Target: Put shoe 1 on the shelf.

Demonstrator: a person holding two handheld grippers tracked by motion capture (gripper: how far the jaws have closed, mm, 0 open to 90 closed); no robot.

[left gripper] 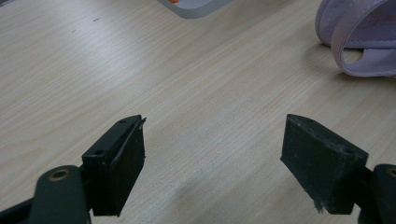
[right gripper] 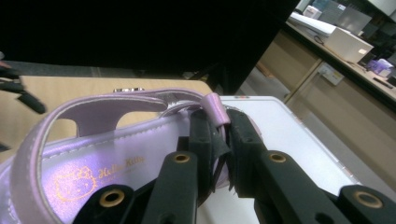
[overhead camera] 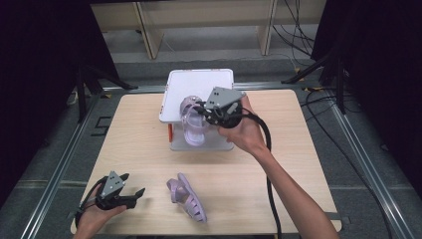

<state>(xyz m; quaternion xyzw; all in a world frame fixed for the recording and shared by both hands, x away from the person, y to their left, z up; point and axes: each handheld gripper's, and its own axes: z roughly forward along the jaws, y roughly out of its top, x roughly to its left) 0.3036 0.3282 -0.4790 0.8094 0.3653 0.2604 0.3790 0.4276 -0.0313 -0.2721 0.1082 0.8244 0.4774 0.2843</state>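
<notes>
The right gripper [overhead camera: 203, 112] is held above the white box [overhead camera: 199, 82] at the far middle of the wooden surface [overhead camera: 149, 144], its jaws drawn nearly together and clamped on a thin strap of a lilac sandal [overhead camera: 191, 122] — in the right gripper view the strap [right gripper: 215, 109] stands pinched between the two black pads, with the sandal's [right gripper: 93, 154] gold-printed insole just beside them. This sandal hangs over the box's near edge. The left gripper [overhead camera: 134, 195] rests low at the near left of the surface, its jaws set wide apart and holding nothing — bare wood shows between them in the left gripper view. The second lilac sandal [overhead camera: 188, 198] lies flat on the surface just to that gripper's right, not touched by it; its heel strap [left gripper: 359, 42] shows beyond the open jaws.
</notes>
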